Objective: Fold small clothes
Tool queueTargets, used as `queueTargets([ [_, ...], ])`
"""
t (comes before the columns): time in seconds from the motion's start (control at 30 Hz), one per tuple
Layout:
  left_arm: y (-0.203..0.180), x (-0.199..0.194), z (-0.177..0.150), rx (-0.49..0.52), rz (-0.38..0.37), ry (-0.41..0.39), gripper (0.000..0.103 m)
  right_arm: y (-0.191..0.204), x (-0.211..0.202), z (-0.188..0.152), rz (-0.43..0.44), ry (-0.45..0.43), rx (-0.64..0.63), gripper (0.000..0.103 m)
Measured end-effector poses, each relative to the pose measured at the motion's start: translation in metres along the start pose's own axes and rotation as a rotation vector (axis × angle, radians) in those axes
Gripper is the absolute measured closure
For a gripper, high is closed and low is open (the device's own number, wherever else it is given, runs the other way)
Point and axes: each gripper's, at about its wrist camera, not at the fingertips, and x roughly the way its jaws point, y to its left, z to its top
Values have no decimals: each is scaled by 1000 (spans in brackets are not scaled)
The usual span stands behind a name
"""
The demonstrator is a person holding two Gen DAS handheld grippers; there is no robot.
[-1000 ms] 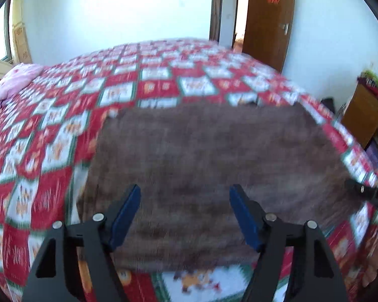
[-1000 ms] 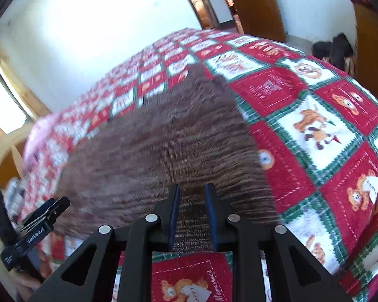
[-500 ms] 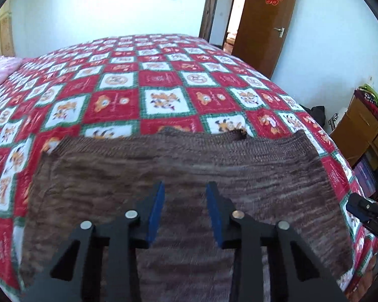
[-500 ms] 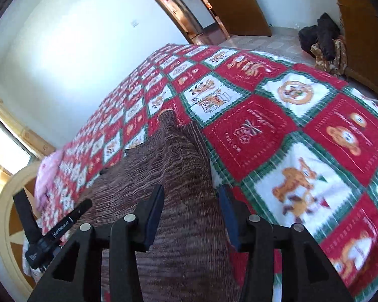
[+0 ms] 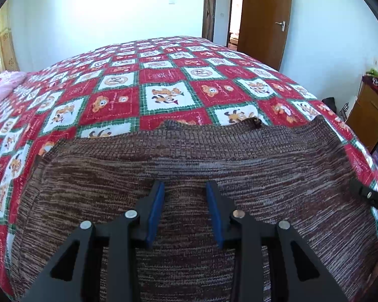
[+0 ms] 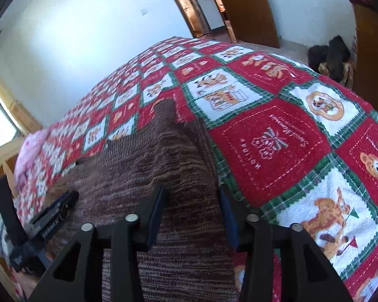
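A brown knitted garment (image 5: 189,166) lies spread flat on the bed, its far edge toward the middle of the quilt. It also shows in the right wrist view (image 6: 148,166). My left gripper (image 5: 185,193) hovers over the garment's near middle with its blue-padded jaws parted and nothing between them. My right gripper (image 6: 191,198) is over the garment's right edge, jaws parted wider, empty. The left gripper shows at the left of the right wrist view (image 6: 50,216); part of the right gripper shows at the right edge of the left wrist view (image 5: 370,196).
A red, white and green patchwork quilt (image 5: 163,85) covers the bed. A pink pillow (image 5: 0,88) lies at the far left. A wooden door (image 5: 264,17) and a wooden cabinet (image 5: 370,115) stand to the right. Dark bags (image 6: 330,52) lie on the floor.
The right gripper, shut one second ago, has opened and lifted at the garment's right edge. The left gripper narrowed its gap and moved forward over the garment, which now lies flat.
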Motion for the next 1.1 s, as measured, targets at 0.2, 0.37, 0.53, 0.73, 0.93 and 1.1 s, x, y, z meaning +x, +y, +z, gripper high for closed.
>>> queueTargets([
  [0.2, -3, 2, 1, 19, 16, -1, 66, 4, 3, 0, 8, 24, -3, 80],
  [0.37, 1, 2, 1, -2, -7, 1, 66, 4, -5, 7, 49, 30, 73, 86],
  [0.53, 5, 2, 1, -17, -24, 1, 66, 38, -19, 16, 71, 1, 11, 86],
  [0.73, 9, 0, 0, -42, -60, 0, 66, 102, -18, 16, 123, 17, -84, 87],
  [0.93, 29, -10, -3, -84, -199, 38, 64, 140, 6, -13, 192, 91, -106, 90],
  [1.1, 47, -28, -20, -112, -313, 70, 64, 155, 29, -35, 211, 126, -127, 90],
])
